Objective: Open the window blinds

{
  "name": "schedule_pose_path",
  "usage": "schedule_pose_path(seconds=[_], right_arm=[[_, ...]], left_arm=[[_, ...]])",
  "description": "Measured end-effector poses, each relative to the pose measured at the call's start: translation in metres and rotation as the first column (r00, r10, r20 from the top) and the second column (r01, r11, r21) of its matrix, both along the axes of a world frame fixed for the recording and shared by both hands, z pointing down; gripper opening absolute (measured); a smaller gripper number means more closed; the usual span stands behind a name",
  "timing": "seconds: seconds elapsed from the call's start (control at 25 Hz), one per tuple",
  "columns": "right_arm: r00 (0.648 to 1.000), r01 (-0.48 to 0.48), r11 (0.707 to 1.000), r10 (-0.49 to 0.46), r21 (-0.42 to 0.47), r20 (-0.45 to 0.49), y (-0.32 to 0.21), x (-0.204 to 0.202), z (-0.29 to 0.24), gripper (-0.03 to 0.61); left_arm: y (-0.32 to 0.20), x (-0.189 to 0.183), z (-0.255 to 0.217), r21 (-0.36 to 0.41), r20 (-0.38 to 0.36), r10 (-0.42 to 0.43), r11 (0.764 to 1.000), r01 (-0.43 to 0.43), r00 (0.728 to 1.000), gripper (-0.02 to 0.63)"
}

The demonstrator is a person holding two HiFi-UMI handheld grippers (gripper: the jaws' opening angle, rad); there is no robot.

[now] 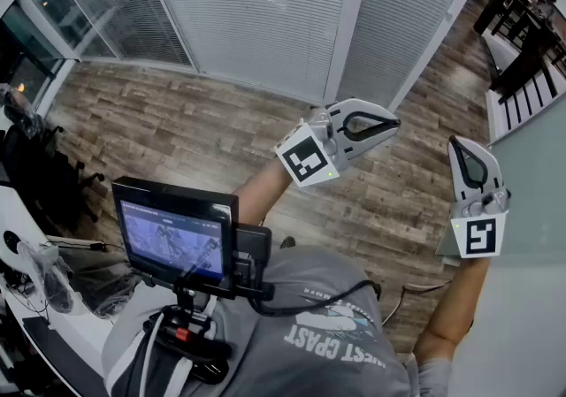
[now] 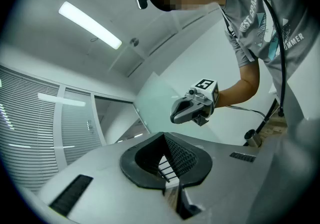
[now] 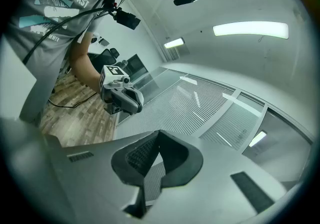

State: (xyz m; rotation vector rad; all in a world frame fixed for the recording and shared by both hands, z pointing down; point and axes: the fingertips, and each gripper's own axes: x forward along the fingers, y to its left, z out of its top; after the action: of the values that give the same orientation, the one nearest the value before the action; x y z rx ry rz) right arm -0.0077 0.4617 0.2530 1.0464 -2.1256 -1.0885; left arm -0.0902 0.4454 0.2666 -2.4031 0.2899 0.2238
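Observation:
White slatted blinds [image 1: 256, 6] hang flat across the window wall ahead, and a white post [image 1: 347, 15] splits them into panels. My left gripper [image 1: 393, 124] is held up in mid-air in front of the post, shut and empty. My right gripper [image 1: 460, 144] is raised to its right, also shut and empty. Neither touches the blinds. In the left gripper view the jaws [image 2: 164, 134] meet at the tip, with the right gripper [image 2: 176, 116] beyond and the blinds [image 2: 20, 133] at the left. The right gripper view shows its shut jaws [image 3: 159, 132], the left gripper [image 3: 136, 102] and the blinds [image 3: 200, 108]. I see no cord or wand.
Wood-pattern floor [image 1: 177, 130] lies between me and the blinds. A frosted glass partition [image 1: 531, 183] stands close on my right. A small monitor [image 1: 172, 236] rides on the person's chest rig. An office chair [image 1: 35, 165] is at the left, and dark tables and chairs [image 1: 522, 33] are at the far right.

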Motion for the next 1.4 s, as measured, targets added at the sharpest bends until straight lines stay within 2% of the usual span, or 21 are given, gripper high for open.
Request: schedule_pose_path(seconds=[0.32, 0.52, 0.68, 0.8, 1.08, 1.2, 1.4], right_arm=[[1.0, -0.014, 1.0, 0.014, -0.014, 0.001, 0.0, -0.002, 0.016, 0.003], [0.994, 0.039, 0.999, -0.035, -0.034, 0.105, 0.001, -0.014, 0.02, 0.004], [0.996, -0.003, 0.998, 0.009, -0.067, 0.093, -0.022, -0.024, 0.023, 0.005], [0.992, 0.001, 0.998, 0.006, -0.055, 0.128, -0.035, -0.037, 0.022, 0.005], [0.998, -0.027, 0.997, 0.031, -0.072, 0.055, -0.061, -0.035, 0.033, 0.005], [0.997, -0.044, 0.995, 0.05, -0.088, 0.058, -0.08, -0.029, 0.036, 0.005], [0.999, -0.019, 0.995, 0.023, -0.1, 0.046, -0.13, -0.007, 0.046, 0.005]], left_arm=[[0.0, -0.004, 0.015, -0.011, 0.005, 0.001, 1.0, -0.001, 1.0, 0.003], [-0.004, -0.011, 0.024, -0.016, 0.005, 0.005, 1.0, -0.005, 1.0, 0.003], [-0.026, -0.026, 0.022, -0.021, -0.004, 0.011, 1.0, -0.011, 1.0, 0.003], [-0.04, -0.037, 0.023, -0.023, -0.006, 0.018, 1.0, -0.018, 1.0, 0.003], [-0.068, -0.033, 0.028, -0.039, -0.014, 0.037, 0.999, -0.038, 0.999, 0.003], [-0.087, -0.031, 0.031, -0.043, -0.014, 0.036, 0.998, -0.036, 0.999, 0.003], [-0.136, -0.01, 0.039, -0.065, -0.008, 0.007, 0.998, -0.007, 1.0, 0.003]])
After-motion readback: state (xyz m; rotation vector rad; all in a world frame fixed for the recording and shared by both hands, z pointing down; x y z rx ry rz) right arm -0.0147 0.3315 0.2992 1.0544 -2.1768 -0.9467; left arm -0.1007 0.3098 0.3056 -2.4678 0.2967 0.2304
